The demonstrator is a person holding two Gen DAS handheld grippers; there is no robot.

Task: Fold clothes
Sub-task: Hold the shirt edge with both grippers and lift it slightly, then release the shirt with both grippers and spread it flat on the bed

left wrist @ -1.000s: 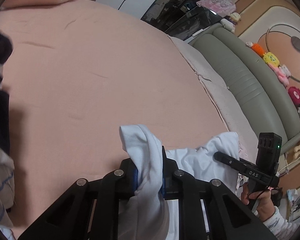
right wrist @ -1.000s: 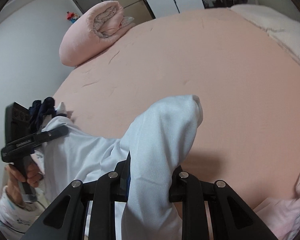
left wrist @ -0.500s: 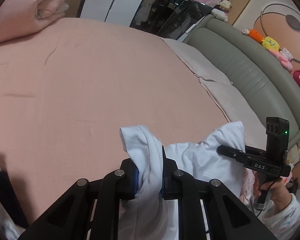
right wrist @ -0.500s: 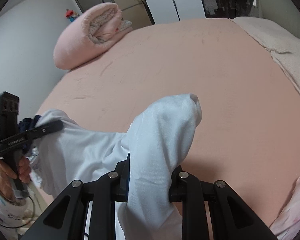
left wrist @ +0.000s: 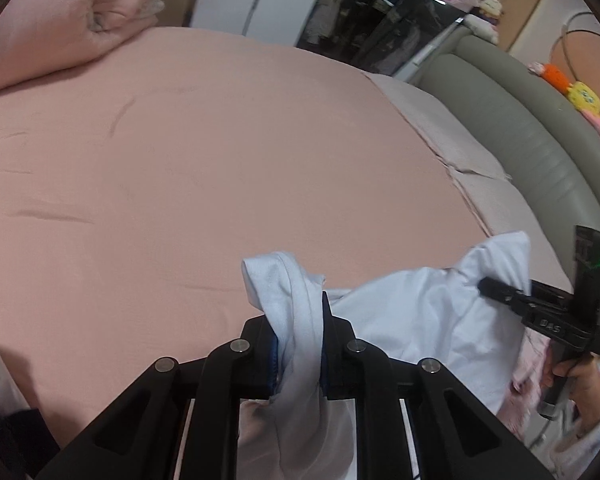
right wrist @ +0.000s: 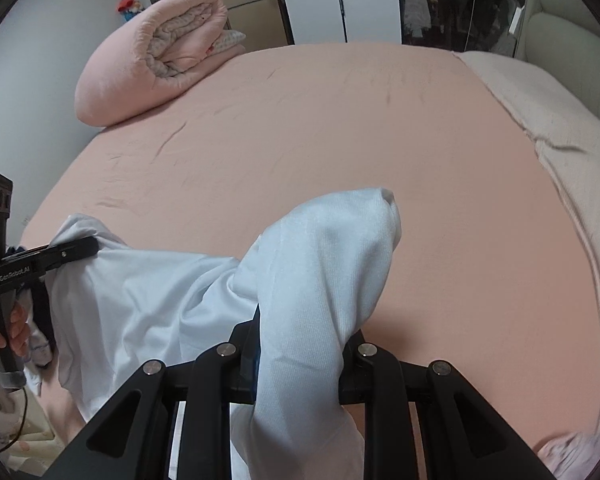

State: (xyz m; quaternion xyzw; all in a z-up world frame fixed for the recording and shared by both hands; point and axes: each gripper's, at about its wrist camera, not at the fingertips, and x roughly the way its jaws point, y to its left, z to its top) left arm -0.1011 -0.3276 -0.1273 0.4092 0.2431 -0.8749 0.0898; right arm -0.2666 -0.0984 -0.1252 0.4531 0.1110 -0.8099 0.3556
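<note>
Left wrist view, left hand-held gripper pinching white garment over pink bed, cloth trailing right to the other gripper; right wrist view, right hand-held gripper pinching a thick fold, garment stretching left.

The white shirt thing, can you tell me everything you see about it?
The white garment is soft, thin, wrinkly cloth, plain with no print. It hangs stretched between two grippers above the pink bed sheet. The left gripper pinches one bunched, hemmed edge; the right gripper pinches a thicker fold that flops over its fingers. The middle sags in loose folds. Which garment it is cannot be told.
</note>
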